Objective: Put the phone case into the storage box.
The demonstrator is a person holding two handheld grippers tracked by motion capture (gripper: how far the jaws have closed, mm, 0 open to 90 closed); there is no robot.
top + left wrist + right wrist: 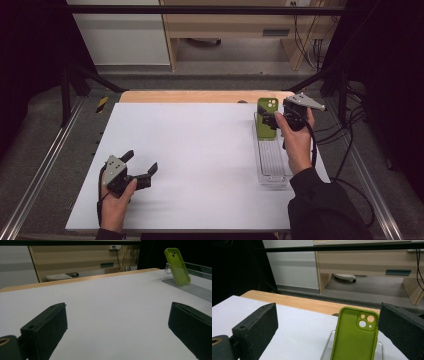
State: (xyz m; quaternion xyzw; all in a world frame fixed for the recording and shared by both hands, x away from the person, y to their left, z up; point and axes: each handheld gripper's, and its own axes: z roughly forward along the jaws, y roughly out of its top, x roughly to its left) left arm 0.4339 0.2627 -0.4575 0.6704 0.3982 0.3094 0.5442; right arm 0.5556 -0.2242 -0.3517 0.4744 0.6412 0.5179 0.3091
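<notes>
A lime-green phone case [266,112] stands upright at the far end of a clear plastic rack [273,162] on the right of the white table. My right gripper [276,115] is held just behind the case. In the right gripper view it [328,315] is open, and the case [354,340] stands between the jaws, nearer the right one, with neither jaw touching it. My left gripper [142,161] rests open at the front left with nothing between its fingers. In the left gripper view the case [178,267] leans in the rack [192,287] far off to the right.
The white board [200,150] lies on a wooden tabletop whose far edge [200,96] shows. Metal rails and black frame bars run along both sides. Cables [350,150] trail at the right. Beyond the table stands a wooden desk [367,262].
</notes>
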